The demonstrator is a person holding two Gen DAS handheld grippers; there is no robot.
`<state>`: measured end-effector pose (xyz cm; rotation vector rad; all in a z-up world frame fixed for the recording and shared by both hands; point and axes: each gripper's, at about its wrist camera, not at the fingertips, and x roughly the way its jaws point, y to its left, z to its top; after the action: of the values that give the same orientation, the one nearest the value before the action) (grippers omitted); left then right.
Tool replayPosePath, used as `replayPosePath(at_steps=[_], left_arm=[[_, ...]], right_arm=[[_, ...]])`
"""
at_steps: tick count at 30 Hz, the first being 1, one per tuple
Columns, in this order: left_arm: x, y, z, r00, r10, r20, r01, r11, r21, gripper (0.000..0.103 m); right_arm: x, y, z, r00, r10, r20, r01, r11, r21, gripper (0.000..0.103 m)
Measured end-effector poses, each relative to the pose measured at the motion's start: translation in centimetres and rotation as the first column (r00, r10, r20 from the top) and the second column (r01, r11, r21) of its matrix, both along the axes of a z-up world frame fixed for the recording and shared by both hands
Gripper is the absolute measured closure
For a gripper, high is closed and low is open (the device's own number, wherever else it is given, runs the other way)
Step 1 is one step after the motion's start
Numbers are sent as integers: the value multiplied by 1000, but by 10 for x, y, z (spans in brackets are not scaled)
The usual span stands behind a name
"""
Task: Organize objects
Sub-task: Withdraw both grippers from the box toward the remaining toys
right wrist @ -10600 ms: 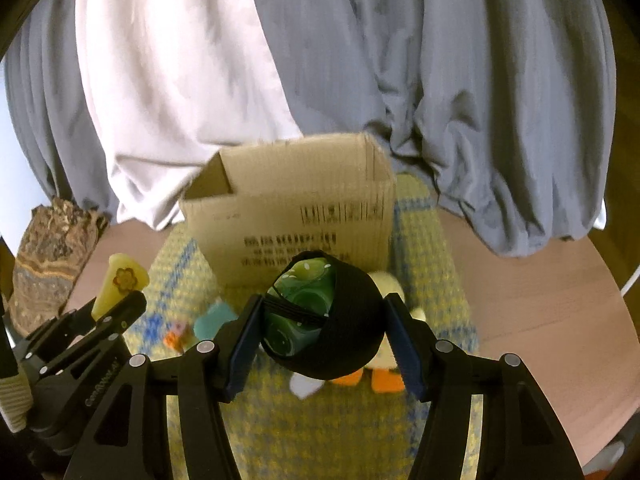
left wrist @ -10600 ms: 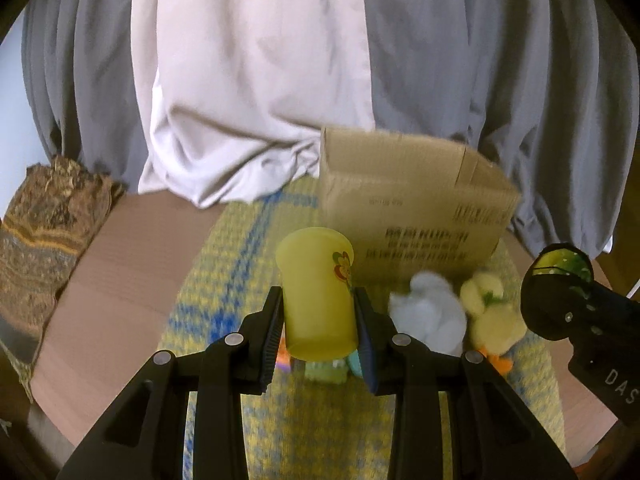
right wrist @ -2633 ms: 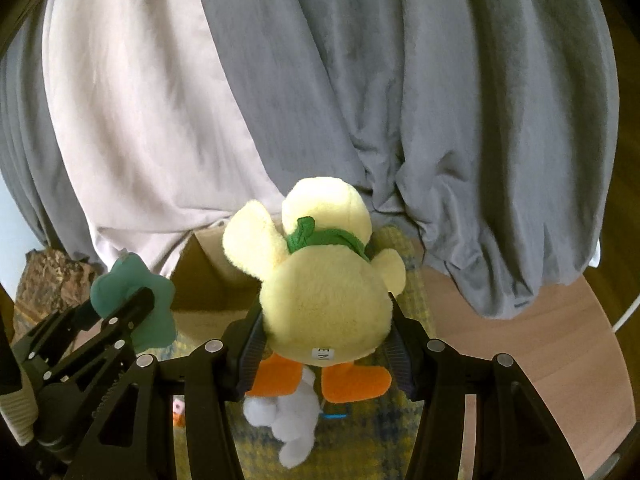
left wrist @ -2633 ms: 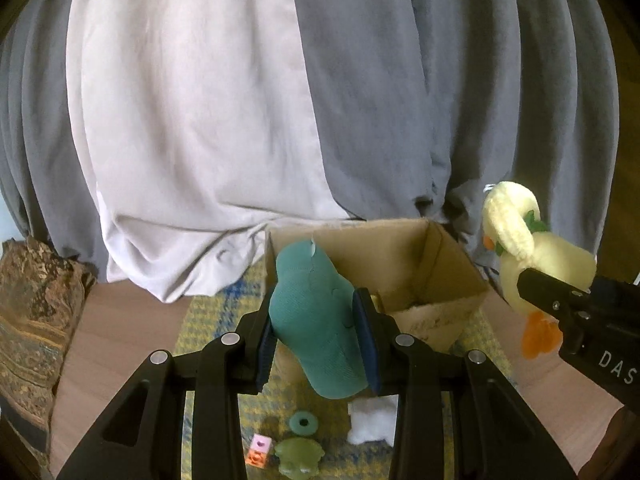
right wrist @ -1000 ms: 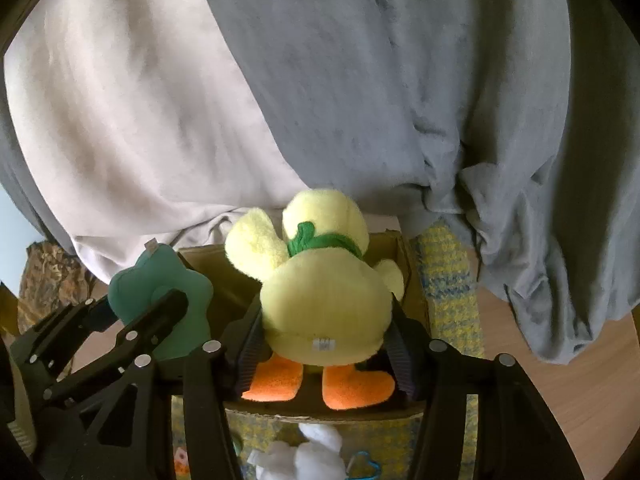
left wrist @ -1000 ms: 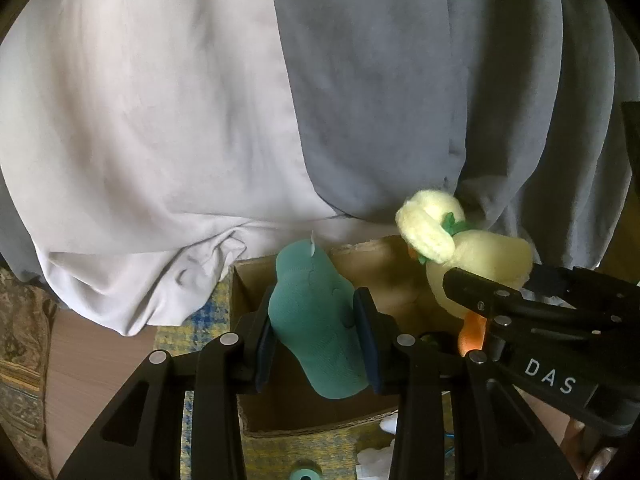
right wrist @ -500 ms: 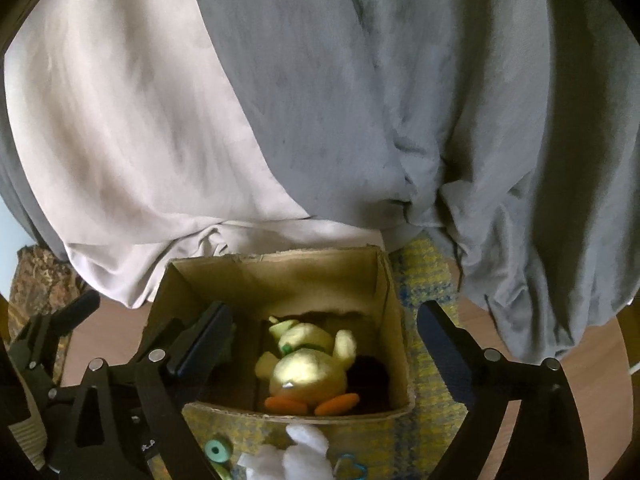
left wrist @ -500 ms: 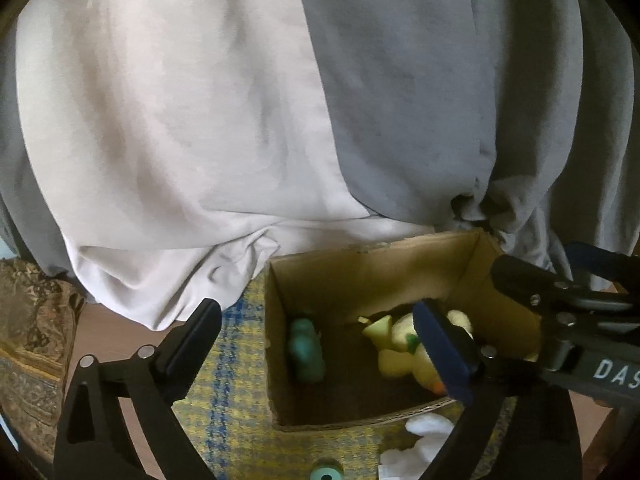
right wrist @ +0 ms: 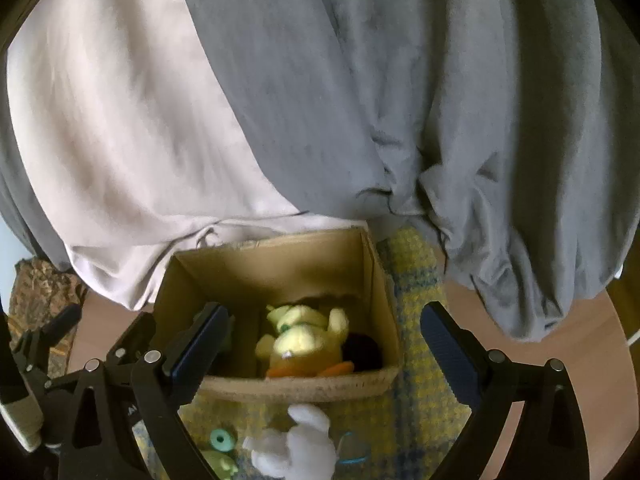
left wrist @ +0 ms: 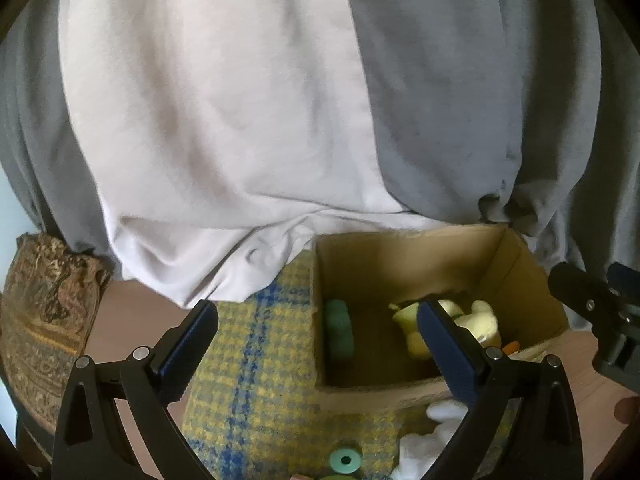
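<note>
An open cardboard box [left wrist: 404, 264] [right wrist: 280, 258] stands on a yellow and blue checked mat [left wrist: 260, 360]. Inside lie a teal plush toy [left wrist: 339, 334], a yellow duck plush [right wrist: 304, 344] [left wrist: 480, 316] and a dark round object [right wrist: 362, 350]. My left gripper [left wrist: 318, 336] is open and empty, above the box's left side. My right gripper [right wrist: 322, 340] is open and empty, above the box. A white plush toy [right wrist: 296, 446] [left wrist: 420, 440] and a teal ring [left wrist: 345, 460] [right wrist: 221, 440] lie on the mat in front of the box.
Grey and white curtains [left wrist: 280, 100] hang right behind the box. A patterned brown cloth [left wrist: 40, 320] lies at the table's left edge. Bare wooden table [right wrist: 540, 344] shows to the right of the mat. A small green toy [right wrist: 218, 466] lies near the ring.
Both grippers opened and let go: the teal plush and the yellow duck dropped into the box. Both grippers have since drawn back slightly, staying open.
</note>
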<state>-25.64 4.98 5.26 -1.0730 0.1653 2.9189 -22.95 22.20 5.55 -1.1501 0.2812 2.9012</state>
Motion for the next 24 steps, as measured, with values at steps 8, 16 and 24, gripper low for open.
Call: replayPosePath(at_steps=[8, 16, 24], left_arm=[[27, -8, -5, 1000, 14, -11, -14, 1000, -16, 1], [53, -17, -19, 999, 32, -8, -32, 999, -33, 1], [74, -30, -38, 999, 52, -1, -52, 998, -39, 1]], right_arm=[[26, -6, -7, 1000, -2, -6, 2, 1000, 15, 6], [52, -15, -19, 1000, 13, -2, -13, 1000, 24, 6], [69, -29, -37, 999, 28, 18, -29, 999, 40, 6]])
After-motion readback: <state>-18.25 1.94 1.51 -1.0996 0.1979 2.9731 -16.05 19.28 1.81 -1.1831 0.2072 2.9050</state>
